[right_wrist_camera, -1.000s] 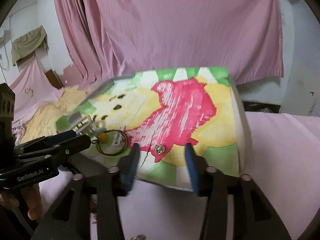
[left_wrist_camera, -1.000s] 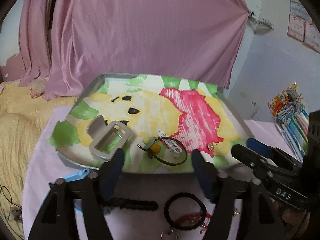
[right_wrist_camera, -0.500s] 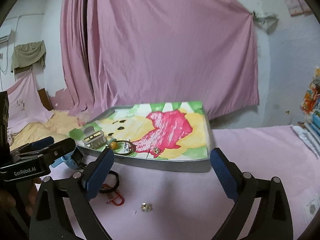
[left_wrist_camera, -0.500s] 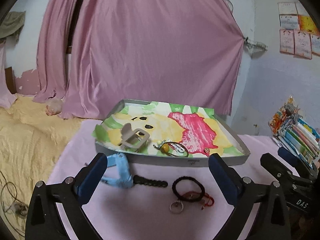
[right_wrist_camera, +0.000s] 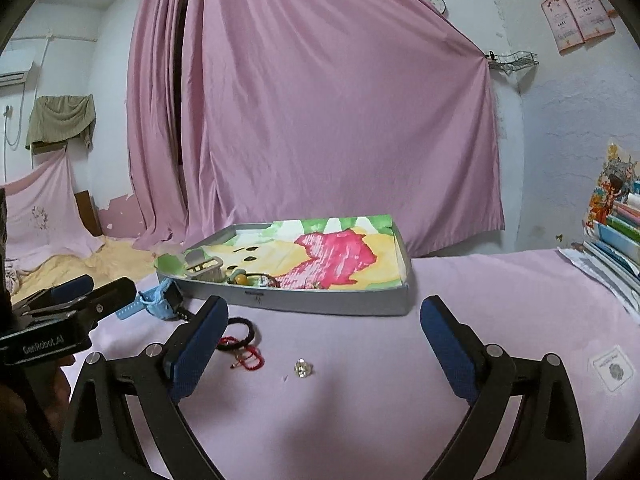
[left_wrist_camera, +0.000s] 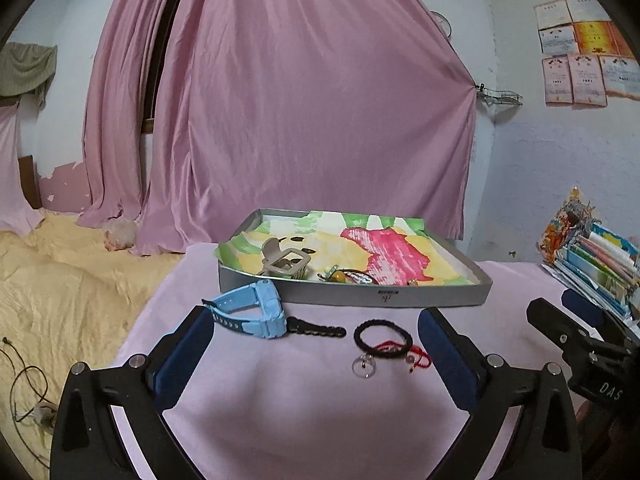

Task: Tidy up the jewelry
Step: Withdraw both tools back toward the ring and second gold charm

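I hold the left gripper [left_wrist_camera: 316, 336] and right gripper [right_wrist_camera: 322, 328] wide apart and empty, back from the tray [left_wrist_camera: 352, 298], to survey. A clip [left_wrist_camera: 286, 262] and bangle [left_wrist_camera: 348, 276] lie inside; watch [left_wrist_camera: 256, 312], bands [left_wrist_camera: 382, 338] and ring [right_wrist_camera: 303, 368] wait on the cloth [right_wrist_camera: 400, 400].

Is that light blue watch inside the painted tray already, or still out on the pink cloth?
Out. The light blue watch lies on the pink cloth just in front of the tray, outside its grey wall, near its left corner.
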